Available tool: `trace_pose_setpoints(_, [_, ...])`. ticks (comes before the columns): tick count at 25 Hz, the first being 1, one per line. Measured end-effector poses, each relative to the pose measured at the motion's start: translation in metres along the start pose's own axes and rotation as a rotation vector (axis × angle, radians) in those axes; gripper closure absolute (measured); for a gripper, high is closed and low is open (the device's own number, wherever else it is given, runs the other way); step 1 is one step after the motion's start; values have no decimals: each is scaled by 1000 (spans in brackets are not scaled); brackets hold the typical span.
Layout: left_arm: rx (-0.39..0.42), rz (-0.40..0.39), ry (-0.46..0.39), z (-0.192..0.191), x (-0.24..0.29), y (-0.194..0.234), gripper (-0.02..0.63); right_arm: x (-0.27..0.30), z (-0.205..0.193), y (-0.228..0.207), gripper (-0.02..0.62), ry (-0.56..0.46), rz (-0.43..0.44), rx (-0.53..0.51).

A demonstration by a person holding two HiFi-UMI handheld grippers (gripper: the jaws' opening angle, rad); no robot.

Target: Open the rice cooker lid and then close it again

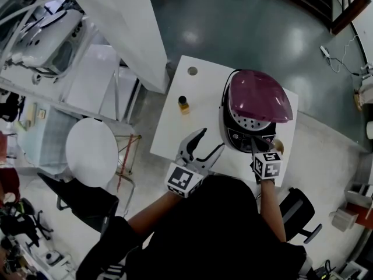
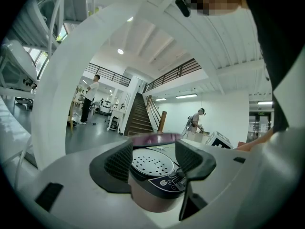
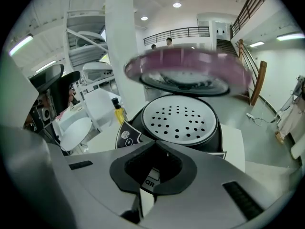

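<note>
The rice cooker (image 1: pixel 249 132) sits on the desk (image 1: pixel 201 92), lid (image 1: pixel 259 98) up. Your right hand-held gripper (image 1: pixel 254 143) is squeezed together at its front, your left hand-held gripper (image 1: pixel 211 141) spread apart beside it. Push the lid down slowly.
</note>
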State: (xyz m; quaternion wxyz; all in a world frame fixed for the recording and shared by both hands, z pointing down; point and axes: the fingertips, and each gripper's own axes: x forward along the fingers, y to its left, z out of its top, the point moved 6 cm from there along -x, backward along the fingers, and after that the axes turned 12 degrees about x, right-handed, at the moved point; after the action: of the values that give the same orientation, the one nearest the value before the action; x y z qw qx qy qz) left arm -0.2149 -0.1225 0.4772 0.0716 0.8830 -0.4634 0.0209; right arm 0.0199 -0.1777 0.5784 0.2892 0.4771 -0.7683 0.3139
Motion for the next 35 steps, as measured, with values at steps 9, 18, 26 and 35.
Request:
trace_pose_setpoints(9, [-8,-35,-7,1,-1,-16,345,2,-1,-5,597,-18,20,64])
trace_pose_setpoints(18, [-10,-32,5,-4,-10,-22,345,-1,1,-5,597,-23,33,99])
trace_pose_setpoints(26, [-39,-17,-9,-12,-17,-20,345,1,6,-3,595,-42,-22,22])
trace_pose_setpoints(35, [-21,-10,-16,-15,-14,-15,345,-19,9,11,595,-117,29,27])
